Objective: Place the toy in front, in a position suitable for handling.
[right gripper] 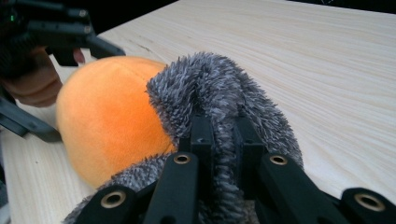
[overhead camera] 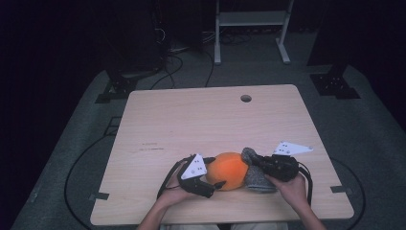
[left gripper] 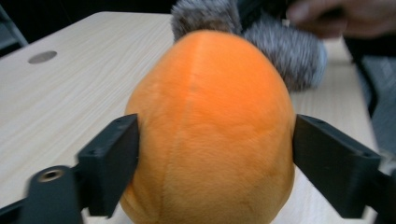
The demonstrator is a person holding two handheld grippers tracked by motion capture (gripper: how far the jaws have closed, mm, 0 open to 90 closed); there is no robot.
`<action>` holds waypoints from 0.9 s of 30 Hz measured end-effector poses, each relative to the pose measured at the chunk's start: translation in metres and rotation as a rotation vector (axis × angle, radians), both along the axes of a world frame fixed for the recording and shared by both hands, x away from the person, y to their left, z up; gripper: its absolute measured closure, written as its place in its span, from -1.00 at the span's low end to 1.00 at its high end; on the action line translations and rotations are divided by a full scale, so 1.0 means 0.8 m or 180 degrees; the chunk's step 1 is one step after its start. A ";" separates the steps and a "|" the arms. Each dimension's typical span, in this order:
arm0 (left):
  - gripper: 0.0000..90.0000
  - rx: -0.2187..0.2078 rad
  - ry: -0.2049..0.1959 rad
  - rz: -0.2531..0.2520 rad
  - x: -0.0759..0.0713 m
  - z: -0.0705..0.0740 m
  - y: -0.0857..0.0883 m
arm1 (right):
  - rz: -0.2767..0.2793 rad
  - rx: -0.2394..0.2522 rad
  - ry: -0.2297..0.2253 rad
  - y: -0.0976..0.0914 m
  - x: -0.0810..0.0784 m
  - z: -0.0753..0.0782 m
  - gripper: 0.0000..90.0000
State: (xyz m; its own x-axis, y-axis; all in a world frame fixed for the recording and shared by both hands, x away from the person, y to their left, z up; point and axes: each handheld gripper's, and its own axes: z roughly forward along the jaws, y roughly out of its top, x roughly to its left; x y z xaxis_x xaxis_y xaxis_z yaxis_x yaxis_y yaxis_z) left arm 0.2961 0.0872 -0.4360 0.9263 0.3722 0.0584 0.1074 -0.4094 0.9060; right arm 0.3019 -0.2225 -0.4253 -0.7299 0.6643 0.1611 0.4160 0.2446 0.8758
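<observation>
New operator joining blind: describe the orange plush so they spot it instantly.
On the wooden table, look at the near edge, between the person's hands. The orange plush is a smooth egg-shaped ball held by the left tongs; the shaggy grey fabric touching it is pinched by the right tongs.

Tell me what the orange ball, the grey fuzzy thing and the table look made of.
Orange ball: soft short-pile plush, with a visible seam. Grey fuzzy thing: shaggy, longer-pile fabric with pale tips. Table: pale wood-grain top, matte, probably laminate.

Between the left jaws, the orange plush [left gripper: 210, 130] runs off the bottom edge; beyond it the person's hand [left gripper: 345, 16] is blurred and cropped.
</observation>
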 end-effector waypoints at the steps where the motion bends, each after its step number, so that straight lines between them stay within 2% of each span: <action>1: -0.67 -0.0011 0.0040 0.0028 0.002 0.000 0.002 | 0.0003 -0.0019 -0.0013 0.000 0.000 0.000 0.80; 4: -0.47 0.0048 -0.0016 0.0043 -0.001 -0.001 0.002 | -0.0005 -0.0047 0.0017 -0.002 0.001 -0.002 0.80; 6: -0.38 0.0078 -0.0067 0.0071 -0.003 0.000 0.001 | -0.0069 -0.0106 0.0087 -0.006 0.004 -0.003 0.80; 8: -0.31 0.0117 -0.0115 0.0119 -0.005 0.001 0.000 | -0.0109 -0.0095 0.0079 -0.011 0.003 0.002 0.80; 11: -0.26 0.0111 -0.0131 0.0134 -0.004 0.000 -0.002 | -0.0017 0.0017 -0.0069 -0.006 -0.008 0.021 0.80; 13: -0.25 0.0124 -0.0155 0.0070 -0.006 0.000 -0.004 | 0.0065 -0.0010 -0.0188 0.004 -0.014 0.031 0.80; 14: -0.25 0.0133 -0.0166 0.0032 -0.008 0.001 -0.005 | 0.0095 -0.0034 -0.0192 0.008 -0.015 0.032 0.80; 16: -0.33 0.0092 -0.0112 -0.0079 -0.009 0.001 -0.003 | 0.0125 -0.0165 -0.0161 0.014 -0.013 0.024 0.80; 18: -0.48 0.0040 -0.0042 -0.0112 -0.006 0.001 0.001 | 0.0151 -0.0124 -0.0096 0.013 -0.011 0.016 0.80; 20: -0.68 -0.0053 0.0085 -0.0006 0.001 0.001 0.003 | 0.0195 -0.0104 -0.0076 0.011 -0.012 0.016 0.80; 21: -0.80 -0.0032 0.0154 0.0067 0.005 0.000 0.003 | 0.0197 -0.0109 -0.0081 0.011 -0.012 0.016 0.80; 23: -0.82 -0.0004 0.0346 0.0026 0.010 -0.005 0.001 | 0.0216 -0.0066 -0.0062 0.009 -0.010 0.014 0.80; 27: -0.53 0.0027 0.0172 -0.0011 0.004 -0.004 -0.002 | 0.0153 -0.0029 0.0012 0.000 -0.003 0.009 0.80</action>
